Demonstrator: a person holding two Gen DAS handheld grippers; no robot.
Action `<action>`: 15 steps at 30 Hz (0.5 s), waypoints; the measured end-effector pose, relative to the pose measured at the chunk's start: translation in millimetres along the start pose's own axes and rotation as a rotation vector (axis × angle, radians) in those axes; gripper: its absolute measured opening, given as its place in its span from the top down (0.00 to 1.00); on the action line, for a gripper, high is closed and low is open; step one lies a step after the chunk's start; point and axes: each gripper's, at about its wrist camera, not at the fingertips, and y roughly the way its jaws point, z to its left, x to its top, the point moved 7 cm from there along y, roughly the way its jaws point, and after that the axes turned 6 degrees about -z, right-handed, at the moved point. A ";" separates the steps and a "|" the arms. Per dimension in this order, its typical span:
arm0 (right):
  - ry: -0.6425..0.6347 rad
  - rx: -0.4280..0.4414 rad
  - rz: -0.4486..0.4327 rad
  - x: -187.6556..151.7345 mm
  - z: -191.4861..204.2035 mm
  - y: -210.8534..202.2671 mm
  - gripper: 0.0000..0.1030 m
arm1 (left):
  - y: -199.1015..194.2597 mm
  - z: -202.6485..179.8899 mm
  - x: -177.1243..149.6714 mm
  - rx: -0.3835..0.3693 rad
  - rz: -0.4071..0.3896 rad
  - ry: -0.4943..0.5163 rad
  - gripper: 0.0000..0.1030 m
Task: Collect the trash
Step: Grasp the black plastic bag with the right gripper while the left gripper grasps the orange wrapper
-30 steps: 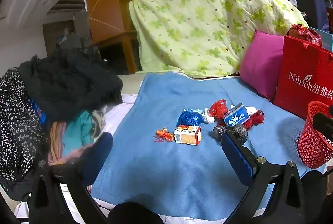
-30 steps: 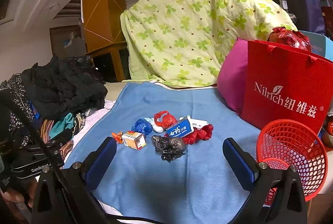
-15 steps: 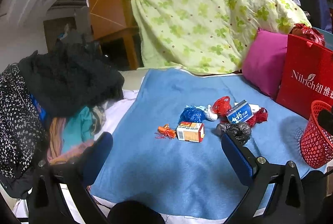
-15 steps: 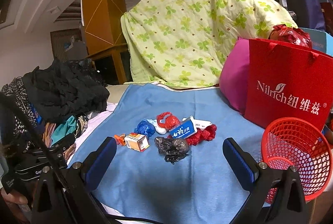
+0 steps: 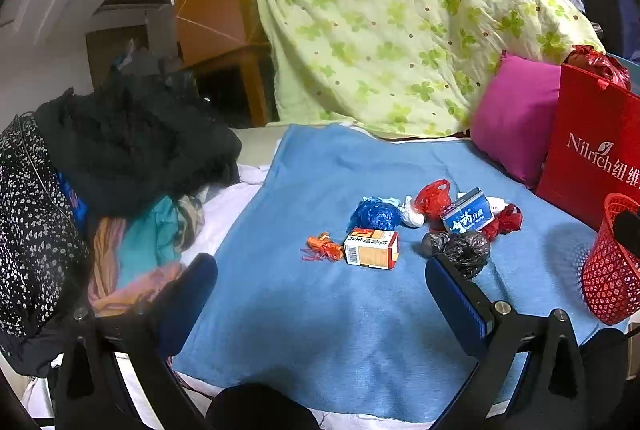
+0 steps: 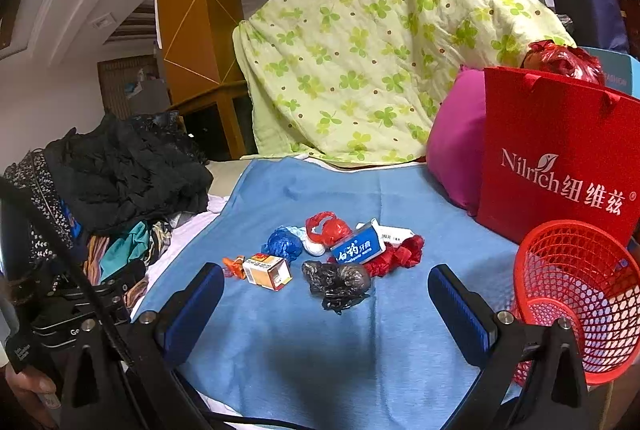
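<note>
Trash pile [image 6: 324, 258] on blanket [image 6: 320, 342]; basket [image 6: 576, 294] right.

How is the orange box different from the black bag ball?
The orange box has flat sides and sharp corners; the black bag ball is lumpy and crumpled. The box is orange and white with a barcode; the ball is plain and dark. Both lie on the blue blanket, untouched.

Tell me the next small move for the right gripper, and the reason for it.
Probably ease the right gripper forward and down onto the black bag. Both grippers are open and empty, that crumpled bag is the nearest piece of the trash pile, lying between the right fingers' line, and the red basket stands just to the right.
</note>
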 end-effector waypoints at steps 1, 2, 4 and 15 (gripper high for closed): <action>0.005 0.002 -0.003 -0.8 -0.5 1.8 0.00 | 1.6 0.6 -1.1 0.000 0.003 -0.002 0.00; 0.004 0.003 -0.002 -2.0 -0.8 4.5 0.00 | 3.2 1.6 -2.1 -0.001 0.005 -0.003 0.00; 0.018 0.006 0.030 -7.2 -3.4 9.9 0.00 | 9.5 4.2 -6.6 -0.003 0.017 -0.008 0.00; 0.179 0.033 0.234 -61.8 -35.0 97.3 0.00 | 102.8 35.2 -70.0 -0.013 0.230 -0.061 0.00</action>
